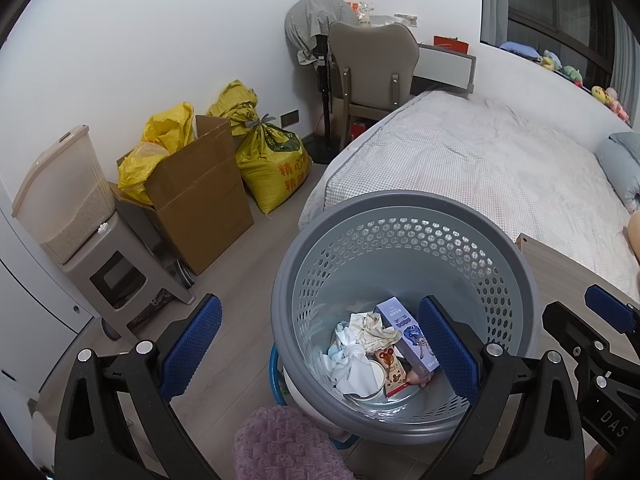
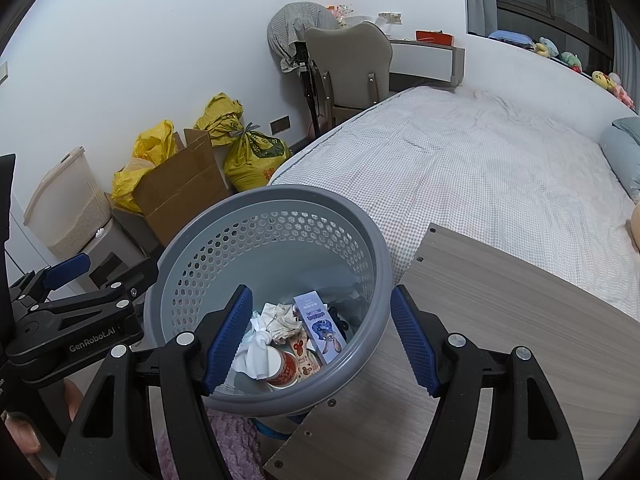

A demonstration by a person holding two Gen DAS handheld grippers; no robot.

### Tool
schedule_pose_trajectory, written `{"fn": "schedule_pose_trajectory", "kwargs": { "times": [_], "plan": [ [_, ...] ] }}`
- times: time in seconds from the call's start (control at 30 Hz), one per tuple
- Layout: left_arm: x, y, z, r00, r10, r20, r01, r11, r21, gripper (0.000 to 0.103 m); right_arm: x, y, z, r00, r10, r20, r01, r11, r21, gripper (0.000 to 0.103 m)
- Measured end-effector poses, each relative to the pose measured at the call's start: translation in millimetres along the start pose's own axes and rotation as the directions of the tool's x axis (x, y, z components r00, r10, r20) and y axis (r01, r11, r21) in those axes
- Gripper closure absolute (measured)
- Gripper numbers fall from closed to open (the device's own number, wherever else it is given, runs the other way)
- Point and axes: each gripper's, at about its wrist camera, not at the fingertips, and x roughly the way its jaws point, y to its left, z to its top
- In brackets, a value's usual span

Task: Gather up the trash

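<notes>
Left wrist view: a wood floor (image 1: 240, 280) ran to a white wall, with a bed (image 1: 480, 168) on the right and a chair (image 1: 372, 68) far off. Along the left wall stood a rice bin (image 1: 64, 200), a carton (image 1: 200, 200) and yellow sacks (image 1: 272, 168). The grey basket (image 1: 400, 208) sat near, holding tissues (image 1: 352, 356), a box (image 1: 408, 332) and a cup (image 1: 374, 384). The left tool (image 1: 320, 356) was released, its jaws wide, one outside the basket and one over it.

Right wrist view: the basket (image 2: 280, 196) stood left of a tabletop (image 2: 500, 320), beside the bed (image 2: 460, 160). Inside lay the tissues (image 2: 276, 320), box (image 2: 320, 328) and cup (image 2: 282, 368). The right tool (image 2: 322, 340) was released, gaping over the near rim, grasping nothing.
</notes>
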Motion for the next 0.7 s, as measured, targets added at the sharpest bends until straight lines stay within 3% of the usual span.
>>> {"fn": "schedule_pose_trajectory", "kwargs": {
  "times": [0.7],
  "plan": [
    [-0.9,-2.7,-3.9,1.0,-0.004,-0.002,0.004,1.0,-0.003,0.006,0.2,1.6,0.1,1.0,-0.001,0.002,0.001,1.0,0.0,0.034]
  ]
}}
